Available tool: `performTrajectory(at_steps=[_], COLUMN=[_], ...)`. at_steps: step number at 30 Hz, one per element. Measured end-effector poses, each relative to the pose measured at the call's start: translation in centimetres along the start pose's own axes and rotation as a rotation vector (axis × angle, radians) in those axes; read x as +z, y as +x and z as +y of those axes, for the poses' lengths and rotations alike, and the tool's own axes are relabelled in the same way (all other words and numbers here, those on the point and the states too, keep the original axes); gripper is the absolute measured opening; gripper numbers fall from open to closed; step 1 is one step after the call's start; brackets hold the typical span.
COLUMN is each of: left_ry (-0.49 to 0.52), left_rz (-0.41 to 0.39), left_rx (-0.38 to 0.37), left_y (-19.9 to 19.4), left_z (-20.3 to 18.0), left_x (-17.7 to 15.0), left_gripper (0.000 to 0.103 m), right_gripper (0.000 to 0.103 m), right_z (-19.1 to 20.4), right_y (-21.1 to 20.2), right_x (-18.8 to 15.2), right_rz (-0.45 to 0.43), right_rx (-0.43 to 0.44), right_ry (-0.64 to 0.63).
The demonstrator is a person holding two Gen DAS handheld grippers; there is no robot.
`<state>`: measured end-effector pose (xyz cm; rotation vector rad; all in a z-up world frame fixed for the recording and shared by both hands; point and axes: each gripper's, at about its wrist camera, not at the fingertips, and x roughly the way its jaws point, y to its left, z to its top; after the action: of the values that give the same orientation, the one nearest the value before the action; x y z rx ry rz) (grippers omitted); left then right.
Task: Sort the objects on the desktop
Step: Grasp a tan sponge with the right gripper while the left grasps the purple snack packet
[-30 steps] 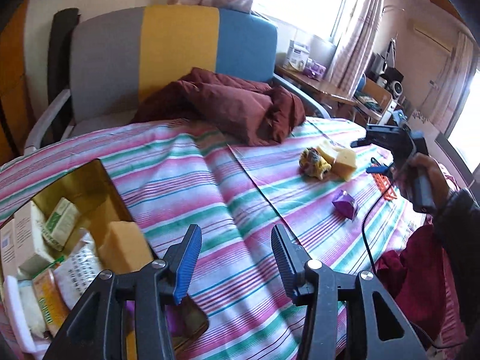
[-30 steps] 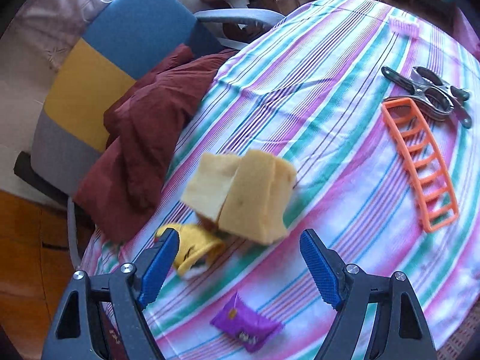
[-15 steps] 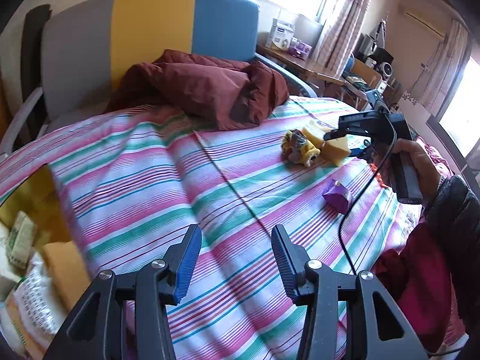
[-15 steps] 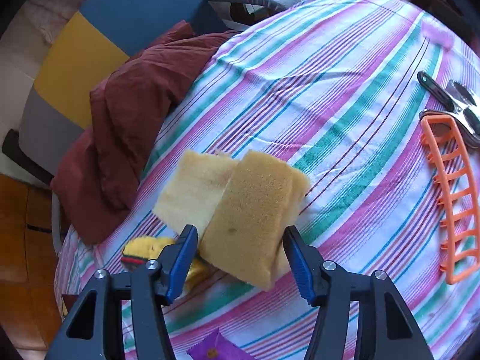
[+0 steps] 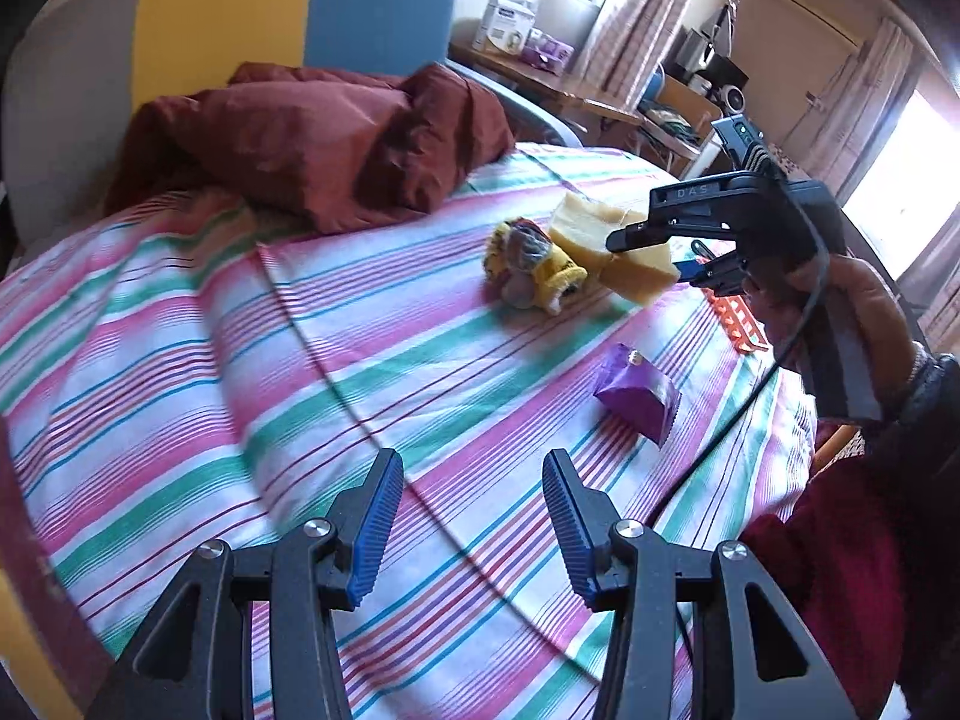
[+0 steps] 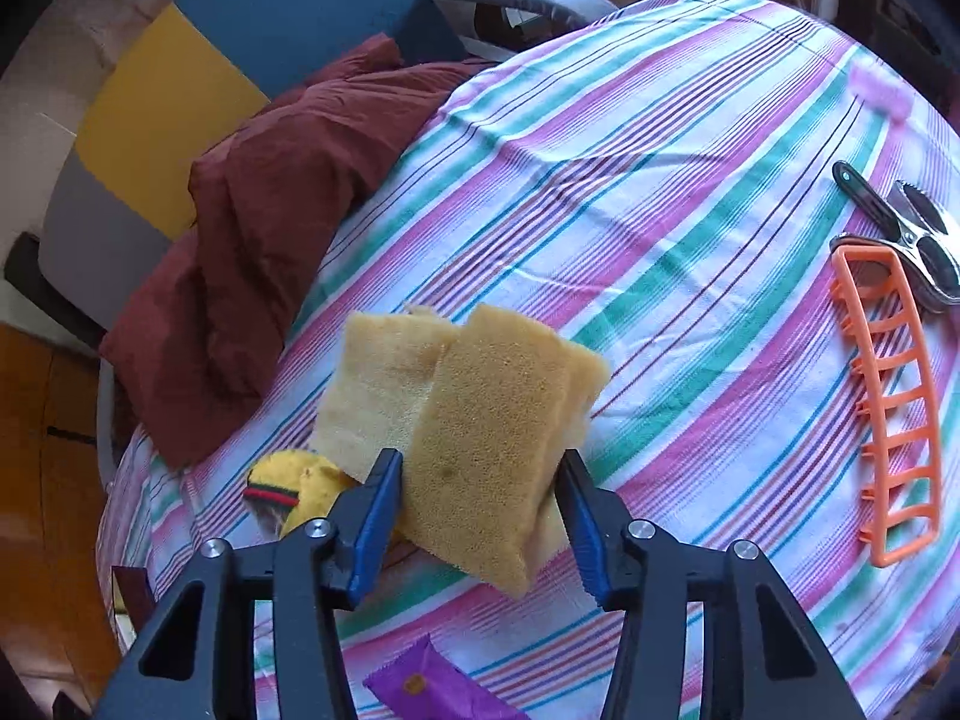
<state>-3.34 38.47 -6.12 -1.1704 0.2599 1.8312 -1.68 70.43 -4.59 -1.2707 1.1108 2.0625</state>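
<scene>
The right gripper (image 6: pixel 477 507) is closing its fingers across the near sponge (image 6: pixel 486 450) on the striped worktop (image 6: pixel 690 192), which looks light, soft and squashy, while the left gripper (image 5: pixel 471 519) hangs open, empty.

Striped tablecloth (image 6: pixel 690 192); sponges (image 6: pixel 384 384), orange rack (image 6: pixel 900 414)

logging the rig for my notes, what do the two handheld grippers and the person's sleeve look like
Both the left gripper and the right gripper have black triangular cut-out frames, silver pivot bolts and ribbed blue pads. Seen side-on, the right one has a thin black cable and raised lettering. The sleeve is dark.
</scene>
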Motion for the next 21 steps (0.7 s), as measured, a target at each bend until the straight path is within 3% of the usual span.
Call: performTrajectory(at_steps=[4, 6, 14, 18, 21], left_ry=[0.023, 0.04, 0.2, 0.291, 0.301], left_rz=[0.02, 0.018, 0.053, 0.079, 0.09], left_rx=[-0.015, -0.035, -0.104, -0.122, -0.121], left_y=[1.5, 2.0, 5.4, 7.3, 8.2], left_z=[-0.9, -1.5, -6.5, -9.1, -9.7], left_x=[1.0, 1.7, 3.8, 3.8, 3.8], left_gripper=[0.049, 0.049, 0.051, 0.056, 0.057], right_gripper=[0.054, 0.058, 0.054, 0.057, 0.057], right_z=[-0.8, -1.4, -1.6, -1.6, -2.0], right_y=[0.4, 0.6, -0.3, -0.2, -0.3], right_x=[0.2, 0.1, 0.3, 0.3, 0.4], right_rz=[0.026, 0.057, 0.022, 0.039, 0.035], right_rx=[-0.024, 0.005, -0.07, -0.067, -0.061], right_ry=[0.024, 0.052, 0.034, 0.026, 0.038])
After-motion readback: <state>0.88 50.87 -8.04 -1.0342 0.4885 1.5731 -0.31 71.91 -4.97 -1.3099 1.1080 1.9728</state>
